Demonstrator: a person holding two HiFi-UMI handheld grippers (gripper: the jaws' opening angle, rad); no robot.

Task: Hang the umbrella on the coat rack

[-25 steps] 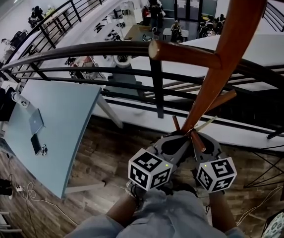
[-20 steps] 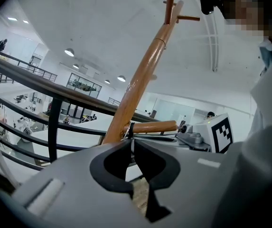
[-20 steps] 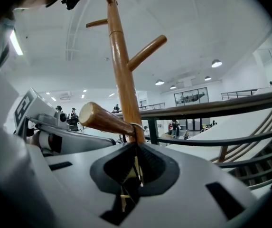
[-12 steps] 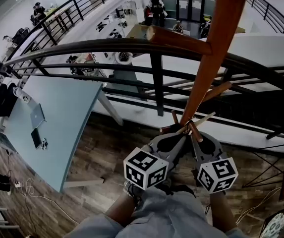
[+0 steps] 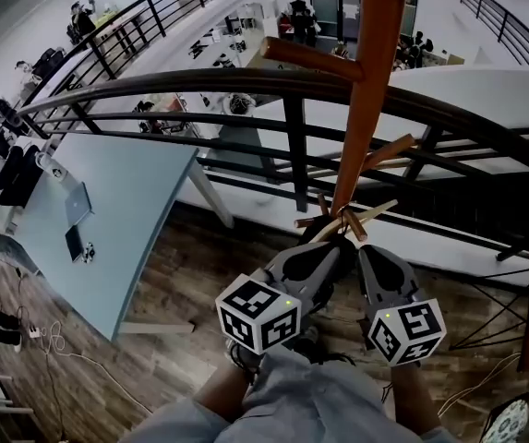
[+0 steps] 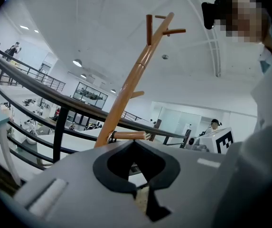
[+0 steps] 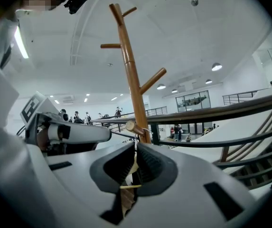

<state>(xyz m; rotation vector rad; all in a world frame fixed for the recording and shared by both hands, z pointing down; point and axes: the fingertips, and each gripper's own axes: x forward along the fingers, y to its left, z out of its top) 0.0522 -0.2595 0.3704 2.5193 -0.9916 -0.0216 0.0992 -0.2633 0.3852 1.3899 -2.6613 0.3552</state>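
The wooden coat rack (image 5: 364, 100) rises just past the black railing, with short pegs up its pole (image 7: 130, 75). My two grippers are side by side at its lowest pegs (image 5: 369, 215). The left gripper (image 5: 335, 245) has its tips together right below a pale-ended peg (image 6: 128, 136). A pale scrap shows in the slit behind those tips. The right gripper (image 5: 364, 251) is shut on a thin pale strip (image 7: 135, 161) that runs up toward the same peg (image 7: 136, 128). I take both pale bits for parts of the umbrella. The rest of the umbrella is hidden under the grippers and my arms.
The curved black railing (image 5: 199, 86) crosses in front of me, with an open lower floor and people beyond it. A pale blue table (image 5: 107, 220) with a laptop stands at the left on the plank floor. Cables (image 5: 52, 347) lie near its leg.
Both grippers have moved up and forward together, closer to the lowest pegs. The pole now looks more upright in the head view, and the left cube sits lower and further left.
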